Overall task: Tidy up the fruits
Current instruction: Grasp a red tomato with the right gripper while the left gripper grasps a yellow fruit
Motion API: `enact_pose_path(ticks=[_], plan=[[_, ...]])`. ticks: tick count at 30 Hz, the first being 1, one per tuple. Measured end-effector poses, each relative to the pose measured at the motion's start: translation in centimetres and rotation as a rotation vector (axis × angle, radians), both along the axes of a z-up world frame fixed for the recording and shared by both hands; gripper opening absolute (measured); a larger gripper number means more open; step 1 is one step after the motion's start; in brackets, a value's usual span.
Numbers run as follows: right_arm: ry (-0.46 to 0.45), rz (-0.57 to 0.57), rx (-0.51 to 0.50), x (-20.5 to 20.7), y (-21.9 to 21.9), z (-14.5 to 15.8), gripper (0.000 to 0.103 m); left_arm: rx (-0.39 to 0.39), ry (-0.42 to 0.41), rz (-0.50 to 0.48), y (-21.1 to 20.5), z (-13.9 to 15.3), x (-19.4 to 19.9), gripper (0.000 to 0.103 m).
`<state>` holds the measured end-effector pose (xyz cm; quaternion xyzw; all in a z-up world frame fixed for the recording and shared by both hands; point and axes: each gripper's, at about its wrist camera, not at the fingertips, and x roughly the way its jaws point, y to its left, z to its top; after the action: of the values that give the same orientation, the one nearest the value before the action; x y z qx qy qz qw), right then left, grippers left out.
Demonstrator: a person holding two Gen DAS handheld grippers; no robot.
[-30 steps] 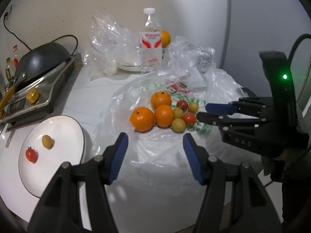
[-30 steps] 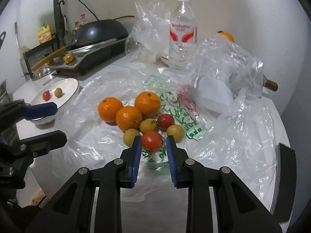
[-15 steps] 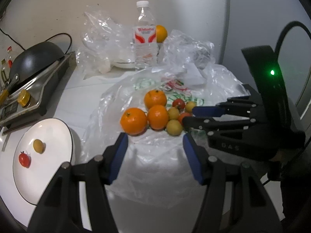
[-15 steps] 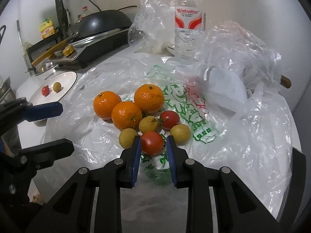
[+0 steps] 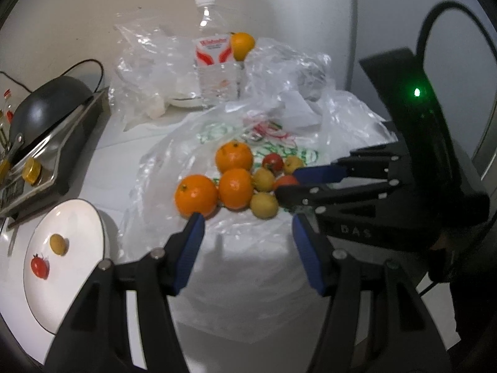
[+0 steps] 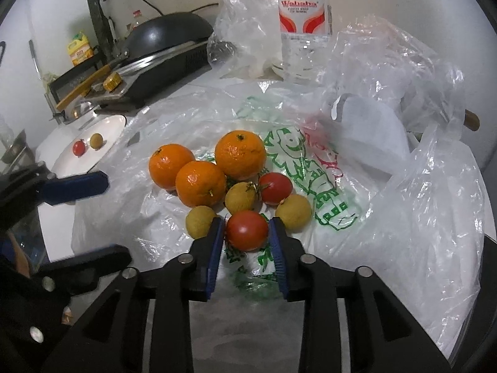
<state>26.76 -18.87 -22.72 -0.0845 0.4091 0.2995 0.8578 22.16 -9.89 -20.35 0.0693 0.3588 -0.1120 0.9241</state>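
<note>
White countertop under a pale wall carries a spread, crinkled clear plastic bag with green and red print, and the loose fruit lies on that bag.

Compared with a second ago, the right gripper has come forward along the bag: its blue-padded fingers, then short of the pile, now flank the nearest round red tomato, one pad on each side. The pads look to be touching its skin, so I read it as clenched on that tomato, which has not left the bag. The jaw gap itself has barely altered. The left gripper has drifted toward the pile with its jaws spread and nothing between them; one pad tip is just beside the nearest orange. To my eye this means the next tomato is being picked up, probably to join the fruit already sorted onto the round white plate at the left.

Counted on the bag: three glossy orange mandarins, two red tomatoes including the gripped one, and three small yellow-tan round fruits. On the plate: one small red tomato and one yellow-tan fruit, lying apart. One more orange sits behind the clear plastic water bottle with a red-and-white label.
</note>
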Motion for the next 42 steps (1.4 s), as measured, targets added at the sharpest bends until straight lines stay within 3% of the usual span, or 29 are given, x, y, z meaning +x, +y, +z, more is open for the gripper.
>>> enact_pose_path(ticks=[13, 16, 23, 26, 33, 42], plan=[[-0.070, -0.035, 0.079, -0.5, -4.2, 2.3, 0.029, 0.001, 0.058, -0.055, -2.9, -1.6, 3.1, 0.058], [-0.075, -0.036, 0.090, -0.5, -4.8, 2.5, 0.029, 0.003, 0.109, -0.030, -3.0, -2.3, 4.3, 0.048], [-0.082, -0.019, 0.124, -0.7, -5.7, 2.7, 0.029, 0.016, 0.164, -0.011, -3.5, -3.2, 5.9, 0.041], [-0.083, -0.020, 0.140, -0.8, -6.3, 2.6, 0.029, 0.022, 0.173, 0.000, -3.7, -3.5, 6.5, 0.040], [-0.083, -0.023, 0.163, -1.1, -6.8, 2.7, 0.029, 0.002, 0.170, 0.036, -3.5, -3.9, 7.3, 0.027], [-0.089, -0.030, 0.154, -1.9, -6.7, 2.7, 0.029, 0.004, 0.147, 0.028, -3.7, -3.3, 6.2, 0.026]])
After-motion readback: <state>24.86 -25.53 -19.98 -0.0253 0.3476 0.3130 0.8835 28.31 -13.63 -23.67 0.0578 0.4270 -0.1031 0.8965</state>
